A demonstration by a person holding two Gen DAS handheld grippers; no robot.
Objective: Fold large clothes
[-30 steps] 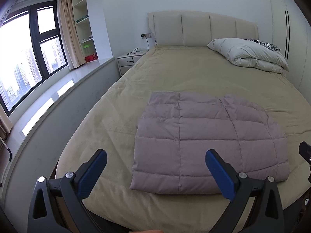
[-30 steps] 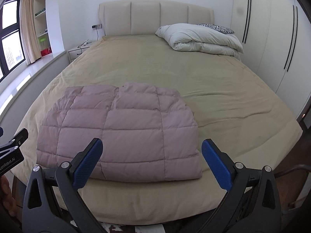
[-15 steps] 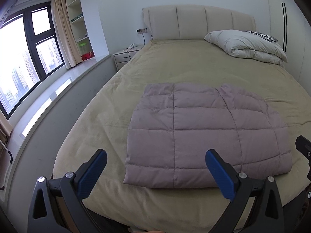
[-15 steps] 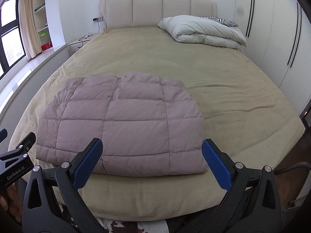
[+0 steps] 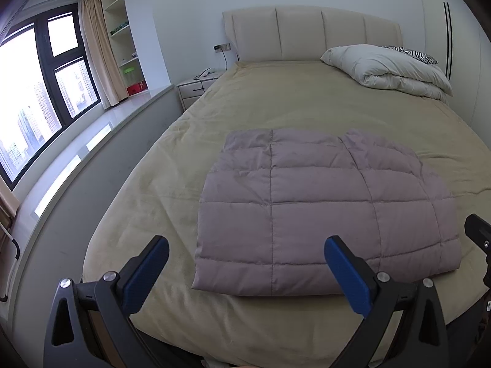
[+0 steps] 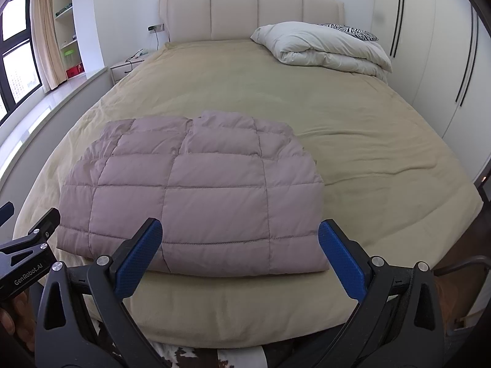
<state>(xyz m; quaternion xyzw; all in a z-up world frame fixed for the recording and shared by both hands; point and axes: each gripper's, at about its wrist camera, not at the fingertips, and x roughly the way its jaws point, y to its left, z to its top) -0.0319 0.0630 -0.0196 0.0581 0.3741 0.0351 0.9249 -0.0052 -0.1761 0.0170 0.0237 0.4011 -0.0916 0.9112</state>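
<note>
A mauve quilted down jacket [image 5: 325, 211], folded into a squarish bundle, lies flat on the beige bedspread of the large bed [image 5: 276, 107], in the lower middle of the left wrist view and near the bed's foot edge. In the right wrist view the same jacket [image 6: 196, 196] fills the lower centre, its collar end towards the headboard and its near hem just beyond the claw tips.

The left claw [image 5: 245, 271] sits at the bottom of its frame, its jaws spread wide and holding nothing; its blue-padded fingers [image 5: 147, 273] frame the near left part of the jacket without touching it. The right claw [image 6: 236, 257] is likewise wide apart and empty, poised over the foot edge of the bed with the jacket's near hem between its blue pads [image 6: 340, 260] in the picture, no contact visible.

At the upper right of both views a folded white duvet [image 5: 389, 70] rests by the cream padded headboard [image 5: 307, 33], with a zebra-patterned pillow [image 6: 349, 32] behind it. A white bedside cabinet [image 5: 196, 87] stands left of the bed, and a dark-framed window [image 5: 40, 98] with a beige curtain [image 5: 98, 58] takes the far left. White wardrobe doors [image 6: 429, 46] run along the right edge of the right wrist view.
</note>
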